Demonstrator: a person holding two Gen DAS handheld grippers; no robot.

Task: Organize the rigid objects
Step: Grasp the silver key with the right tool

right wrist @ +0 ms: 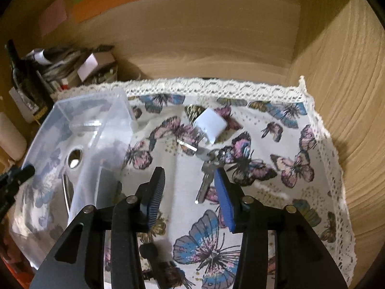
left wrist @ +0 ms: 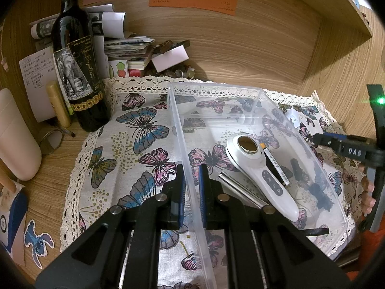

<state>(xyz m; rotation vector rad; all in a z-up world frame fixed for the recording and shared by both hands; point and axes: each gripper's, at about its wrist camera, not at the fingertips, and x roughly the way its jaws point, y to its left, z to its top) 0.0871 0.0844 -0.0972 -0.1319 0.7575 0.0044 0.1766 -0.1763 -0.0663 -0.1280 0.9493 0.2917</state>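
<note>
- The left gripper (left wrist: 191,185) is seen straddling the near wall of the clear plastic bin (left wrist: 284,120), one pad outside and one inside; the pads look pressed against the wall, so the bin is judged to be clamped and steadied.
- The right gripper (right wrist: 189,193) is held spread wide above the butterfly cloth (right wrist: 300,168), with nothing between its pads.
- A bunch of keys (right wrist: 208,172) lies on the cloth just ahead of the right pad, touching or nearly touching it; the longest key points back toward the gripper.
- A white plug adapter (right wrist: 211,125) lies just beyond the keys, outside the bin.
- Inside the bin, a white handheld device (left wrist: 262,168), a pen (left wrist: 274,163) and a metal rod (left wrist: 240,187) are already lying flat.
- The keys are judged to be the next pick. The spread fingers should be shifted slightly rightward so the key ring is centred, lowered until the pads meet the cloth, and shut across the ring rather than a single blade.
- The bin should be kept pinned while the keys are carried over its wall.
</note>
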